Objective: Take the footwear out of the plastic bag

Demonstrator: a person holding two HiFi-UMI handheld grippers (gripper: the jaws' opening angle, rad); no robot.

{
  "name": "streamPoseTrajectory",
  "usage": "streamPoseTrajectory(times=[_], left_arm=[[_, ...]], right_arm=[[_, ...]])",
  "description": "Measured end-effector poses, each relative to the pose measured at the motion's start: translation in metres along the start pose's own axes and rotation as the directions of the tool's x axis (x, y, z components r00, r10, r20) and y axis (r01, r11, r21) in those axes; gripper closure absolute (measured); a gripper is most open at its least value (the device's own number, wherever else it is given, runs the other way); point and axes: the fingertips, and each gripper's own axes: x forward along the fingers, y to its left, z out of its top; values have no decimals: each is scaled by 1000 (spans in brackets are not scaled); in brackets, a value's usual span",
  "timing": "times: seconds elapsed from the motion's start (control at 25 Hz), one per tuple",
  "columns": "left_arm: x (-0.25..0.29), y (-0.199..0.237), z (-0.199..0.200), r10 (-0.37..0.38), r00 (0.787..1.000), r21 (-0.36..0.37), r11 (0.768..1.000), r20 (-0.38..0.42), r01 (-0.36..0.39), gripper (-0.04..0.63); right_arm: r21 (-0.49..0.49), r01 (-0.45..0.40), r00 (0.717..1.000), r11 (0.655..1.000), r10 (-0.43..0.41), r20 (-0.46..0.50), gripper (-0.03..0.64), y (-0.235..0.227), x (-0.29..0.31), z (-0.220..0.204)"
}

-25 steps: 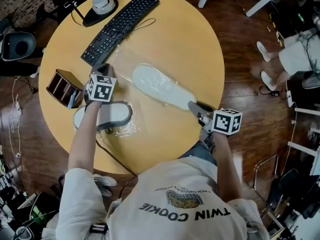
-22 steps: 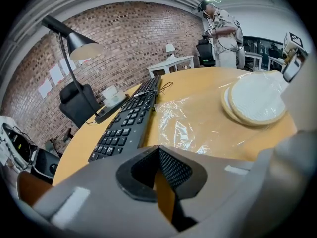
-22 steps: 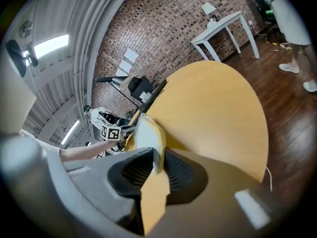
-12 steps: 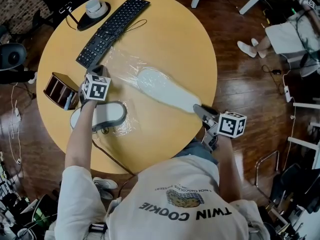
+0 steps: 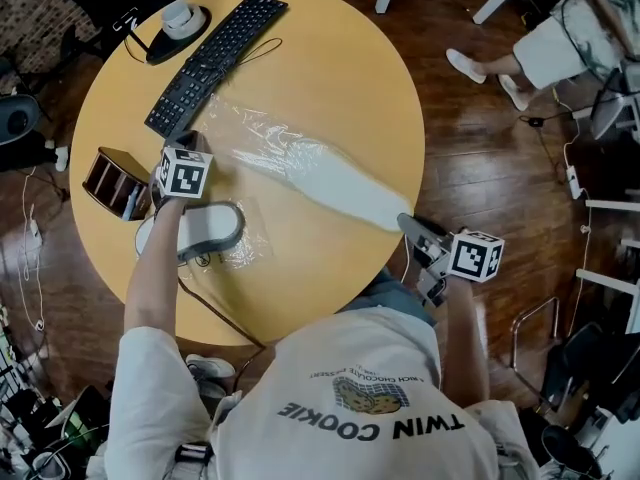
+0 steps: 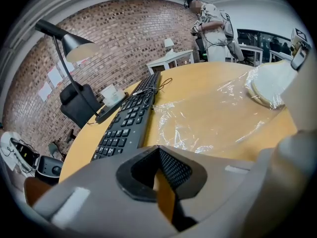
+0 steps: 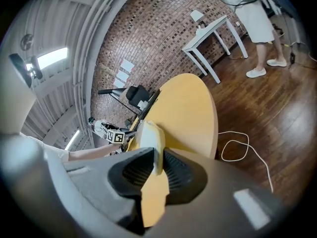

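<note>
A round yellow wooden table (image 5: 330,78) stood on dark floorboards. At its near edge the right gripper (image 5: 408,224) was closing its jaws on the end of a long white foam slipper (image 5: 340,183). The slipper's far half lay inside a clear plastic bag (image 5: 250,133) at the table's middle. The left gripper (image 5: 192,140) held its jaws together at the table's left.

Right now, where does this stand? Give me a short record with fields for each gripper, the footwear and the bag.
right gripper: fingers closing on one end of the white slipper
white slipper: far end inside the plastic bag, gripped end out at the table edge
left gripper: fingers together at the bag's other end; grip on the film unclear
second slipper: out, lying on the table by the left arm
task: one slipper out, one partly out
</note>
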Motion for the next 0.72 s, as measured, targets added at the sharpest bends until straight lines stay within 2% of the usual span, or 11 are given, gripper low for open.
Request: streamPoseTrajectory(times=[0.72], left_arm=[[0,-1,0,17,1000,0,1000,-24,-17,597]], right_arm=[[66,-79,992,995,72,101,561,15,-73,12]])
